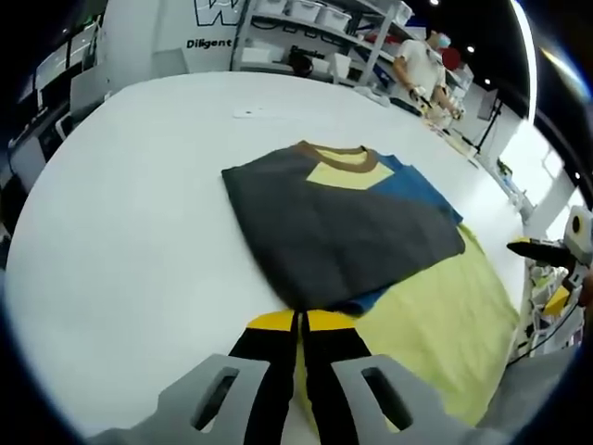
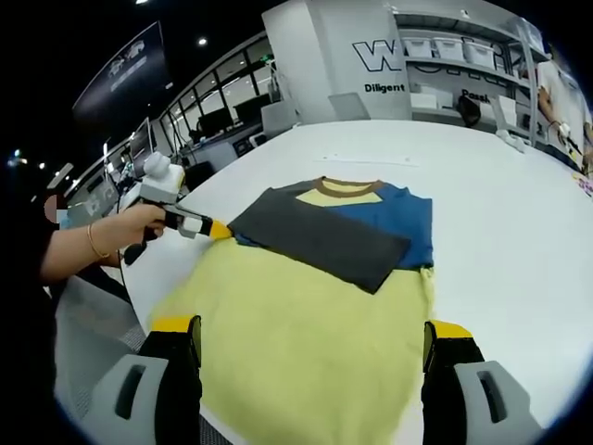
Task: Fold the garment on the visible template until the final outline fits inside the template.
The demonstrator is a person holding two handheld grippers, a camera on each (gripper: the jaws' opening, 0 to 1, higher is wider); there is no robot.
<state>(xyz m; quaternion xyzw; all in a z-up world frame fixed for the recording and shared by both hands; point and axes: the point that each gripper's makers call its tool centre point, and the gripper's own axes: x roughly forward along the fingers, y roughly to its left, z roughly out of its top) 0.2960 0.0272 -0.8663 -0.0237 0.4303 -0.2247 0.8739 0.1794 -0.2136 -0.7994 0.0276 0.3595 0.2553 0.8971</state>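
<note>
Left gripper view: the left gripper has its two black, yellow-tipped jaws pressed together w/ almost no gap, and the tips meet right at the near corner of the folded garment. Whether cloth is pinched between them can't be told. The garment is a colour-block T-shirt of soft fabric: a dark grey folded panel on top, a blue panel showing to the right, a pale yellow chest patch and a brown ribbed collar at the far end. To the right of the jaws and partly under the shirt lies the flat yellow-green template sheet, on a broad white table. Far right, the other gripper's tip pokes in. Beyond the table, shelving w/ white bins and a person standing.

Right gripper view: the right gripper has its jaws spread wide, one at each side, nothing between them. They hover over the near part of the template sheet. Ahead of the jaws the garment lies on the sheet's far portion, collar away from the camera. Left of the jaws, a hand w/ a bracelet holds the left gripper, its yellow tips touching the shirt's left corner. Beyond: white table, windows, wall lettering.
</note>
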